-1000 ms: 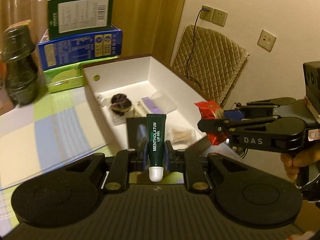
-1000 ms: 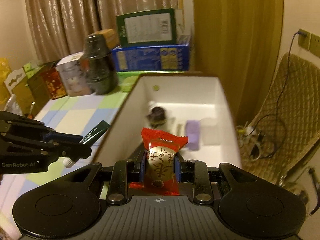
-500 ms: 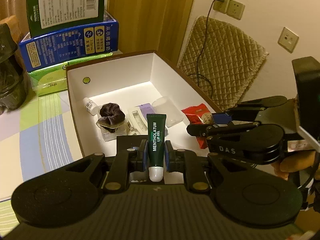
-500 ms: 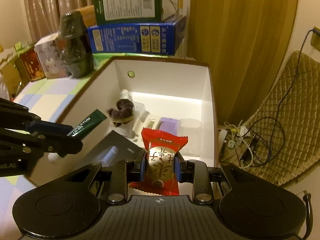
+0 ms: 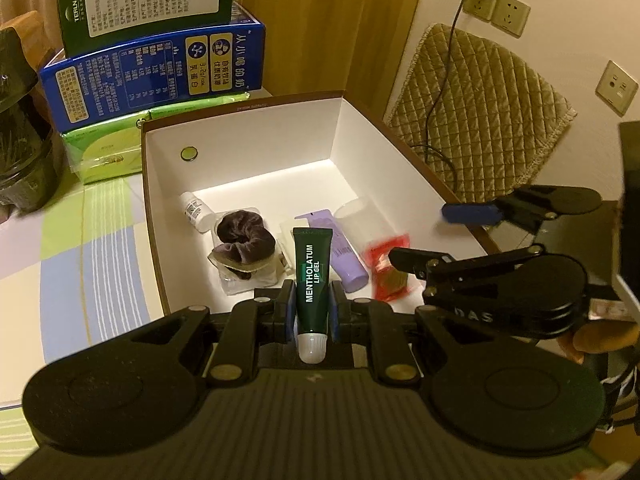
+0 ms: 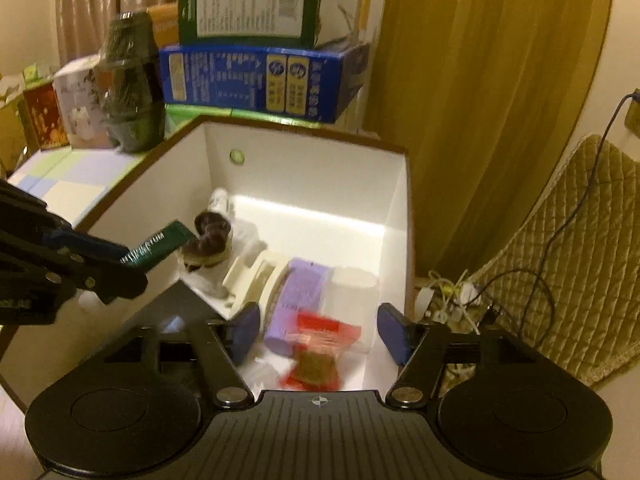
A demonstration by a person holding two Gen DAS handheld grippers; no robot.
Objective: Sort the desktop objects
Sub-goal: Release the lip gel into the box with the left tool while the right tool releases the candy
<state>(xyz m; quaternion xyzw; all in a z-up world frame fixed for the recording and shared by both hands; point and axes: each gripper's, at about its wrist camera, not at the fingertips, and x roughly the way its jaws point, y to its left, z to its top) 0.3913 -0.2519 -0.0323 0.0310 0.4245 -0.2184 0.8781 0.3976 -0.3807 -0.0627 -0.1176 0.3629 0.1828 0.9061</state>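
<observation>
Left tongs (image 5: 313, 312) pinch a dark green Mentholatum lip gel tube (image 5: 314, 276), white cap toward the camera, above the near end of the white box (image 5: 256, 136). Right tongs (image 6: 318, 332) are opening, blue pads apart, and the red candy wrapper (image 6: 316, 356) shows blurred between them, touching neither pad, over the box floor. Beside it lie a lilac tube (image 6: 298, 294), a clear cup (image 6: 352, 288), a dark scrunchie (image 5: 244, 240) and a small white bottle (image 5: 194, 210). Beyond the box, on the checked worktop (image 5: 80, 252), stand stacked blue (image 5: 156, 76) and green cartons (image 5: 144, 4).
</observation>
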